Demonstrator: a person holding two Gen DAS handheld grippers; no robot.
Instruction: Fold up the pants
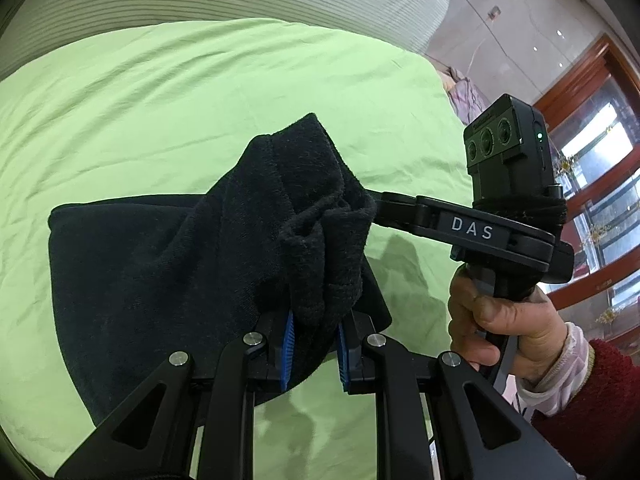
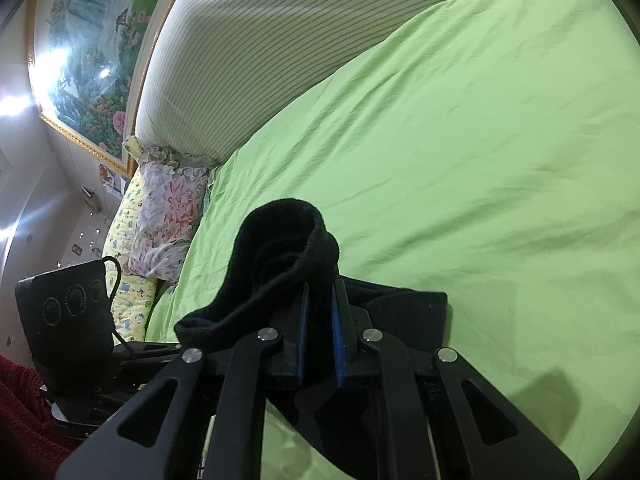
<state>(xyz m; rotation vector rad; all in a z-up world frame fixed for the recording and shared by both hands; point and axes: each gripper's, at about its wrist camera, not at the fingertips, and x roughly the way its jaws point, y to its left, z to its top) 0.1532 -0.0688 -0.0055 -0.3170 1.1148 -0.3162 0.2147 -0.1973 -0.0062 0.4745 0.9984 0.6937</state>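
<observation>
Two claws each pinch a bunched fold of the black fleecy pants [image 1: 168,264] between blue ribbed pads: the left claw [image 1: 314,344] at the lower centre of its view, the right claw [image 2: 320,320] likewise in its own. Most of the soft, thick garment lies across the wrinkled light-green bedsheet [image 1: 168,92], with a striped ribbed headboard [image 2: 248,52] above and a floral pillow [image 2: 168,208] at left.

Left gripper [image 1: 314,344] angled down, jaws clamped on cloth; right gripper [image 2: 319,328] likewise, right hand [image 1: 504,320] gripping handle.
</observation>
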